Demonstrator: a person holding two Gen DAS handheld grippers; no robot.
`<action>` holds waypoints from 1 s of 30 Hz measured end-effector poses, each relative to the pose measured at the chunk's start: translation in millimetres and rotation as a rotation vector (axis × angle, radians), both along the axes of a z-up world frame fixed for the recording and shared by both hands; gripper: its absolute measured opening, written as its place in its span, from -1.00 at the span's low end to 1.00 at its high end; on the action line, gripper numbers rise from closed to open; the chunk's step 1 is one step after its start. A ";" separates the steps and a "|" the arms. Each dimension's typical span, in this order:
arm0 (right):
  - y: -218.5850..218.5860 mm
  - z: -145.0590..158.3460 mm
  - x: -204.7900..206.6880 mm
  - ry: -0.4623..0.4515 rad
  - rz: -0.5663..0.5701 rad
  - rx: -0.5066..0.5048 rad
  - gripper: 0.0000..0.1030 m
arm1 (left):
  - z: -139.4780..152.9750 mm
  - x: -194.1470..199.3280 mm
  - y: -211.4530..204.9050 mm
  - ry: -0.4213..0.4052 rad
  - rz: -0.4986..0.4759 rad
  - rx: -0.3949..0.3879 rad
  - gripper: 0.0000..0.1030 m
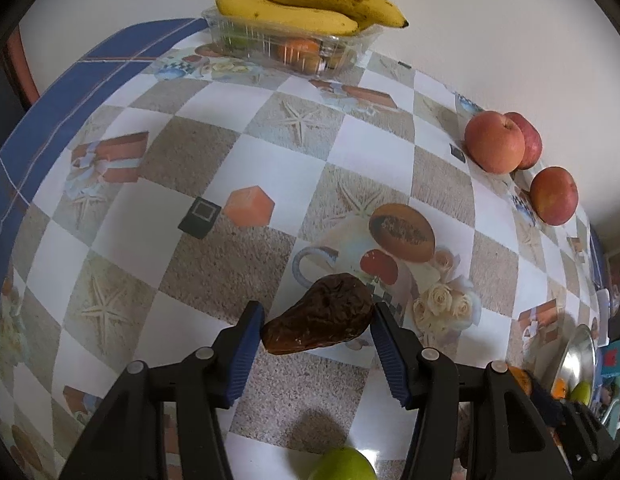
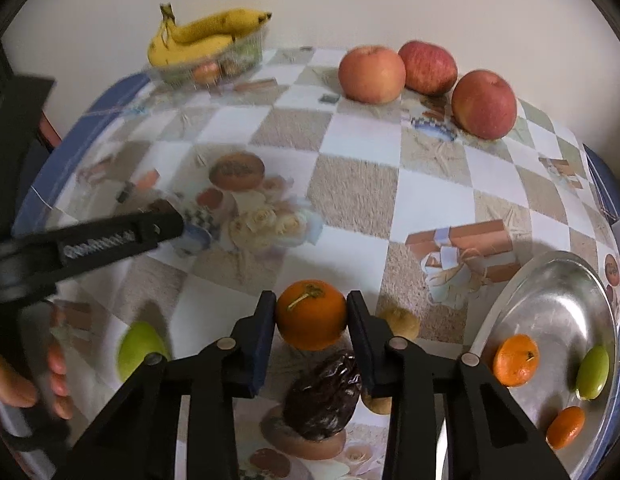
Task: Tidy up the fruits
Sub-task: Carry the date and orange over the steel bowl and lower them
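Observation:
My left gripper (image 1: 317, 322) has its blue pads against both ends of a dark wrinkled avocado (image 1: 318, 320) and holds it just above the checkered tablecloth (image 1: 181, 160). My right gripper (image 2: 312, 316) is shut on an orange (image 2: 311, 314) with its stem up. Another dark wrinkled avocado (image 2: 324, 396) lies on the cloth below the right gripper. Three red apples (image 2: 372, 74) stand at the back by the wall. A steel plate (image 2: 550, 304) at the right holds two oranges (image 2: 515, 359) and a green fruit (image 2: 592, 372).
A clear plastic tray (image 1: 285, 46) with a banana bunch (image 1: 301, 2) on top stands at the far edge. A green fruit (image 2: 139, 350) lies on the cloth at the left. Two small brown fruits (image 2: 400, 322) lie beside the right gripper. The left gripper's arm (image 2: 89, 240) crosses the right wrist view.

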State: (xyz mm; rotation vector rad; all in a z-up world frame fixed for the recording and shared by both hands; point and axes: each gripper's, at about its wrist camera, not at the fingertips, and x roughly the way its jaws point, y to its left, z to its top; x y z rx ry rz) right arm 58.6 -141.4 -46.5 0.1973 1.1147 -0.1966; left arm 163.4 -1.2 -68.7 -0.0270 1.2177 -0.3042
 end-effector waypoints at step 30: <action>-141.4 60.2 -95.8 -0.040 -0.454 -0.017 -0.28 | 88.0 -90.7 -116.5 -0.103 -0.363 -0.156 0.13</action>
